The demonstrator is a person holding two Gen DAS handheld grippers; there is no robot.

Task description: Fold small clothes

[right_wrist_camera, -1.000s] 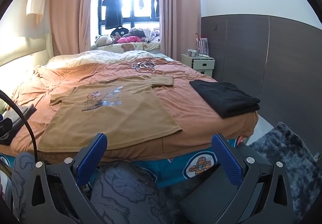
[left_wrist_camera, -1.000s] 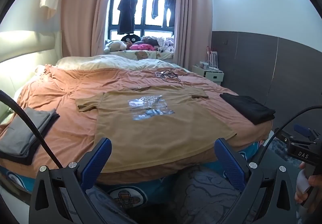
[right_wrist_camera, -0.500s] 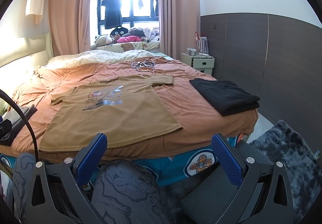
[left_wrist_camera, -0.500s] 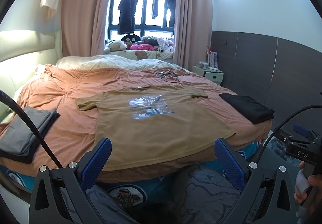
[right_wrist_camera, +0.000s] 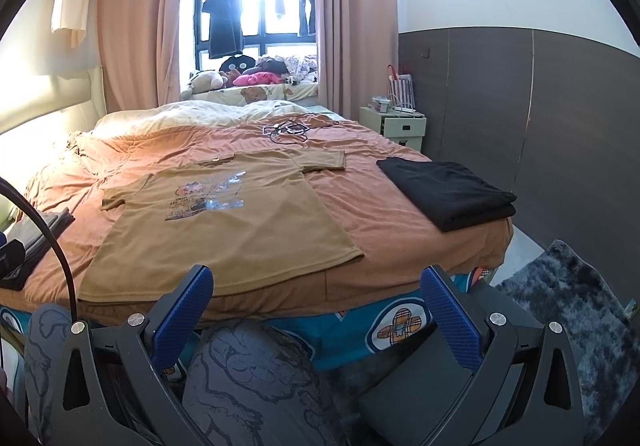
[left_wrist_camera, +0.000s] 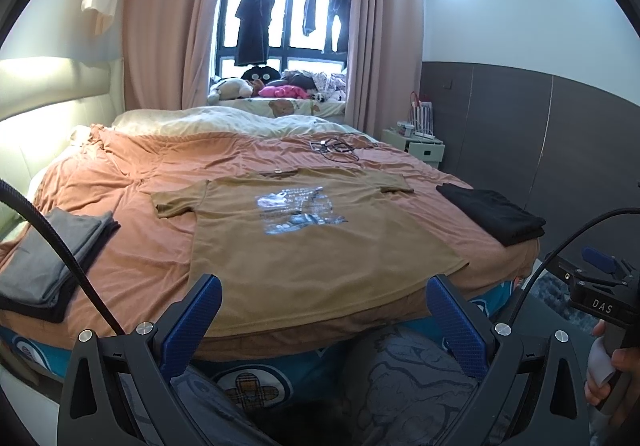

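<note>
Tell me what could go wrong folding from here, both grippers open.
1. The flat tan printed T-shirt has its hem at the bed edge; a pinch there may also catch the orange bedsheet.
2. The folded black garment lies near its right sleeve and could be dragged.
3. The black cable tangle beyond the collar may snag.

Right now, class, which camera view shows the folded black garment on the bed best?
The right wrist view: the folded black garment lies large and whole on the bed's right side, both layers visible. The left wrist view shows the same garment smaller, nearer the right edge of the picture, foreshortened.
</note>
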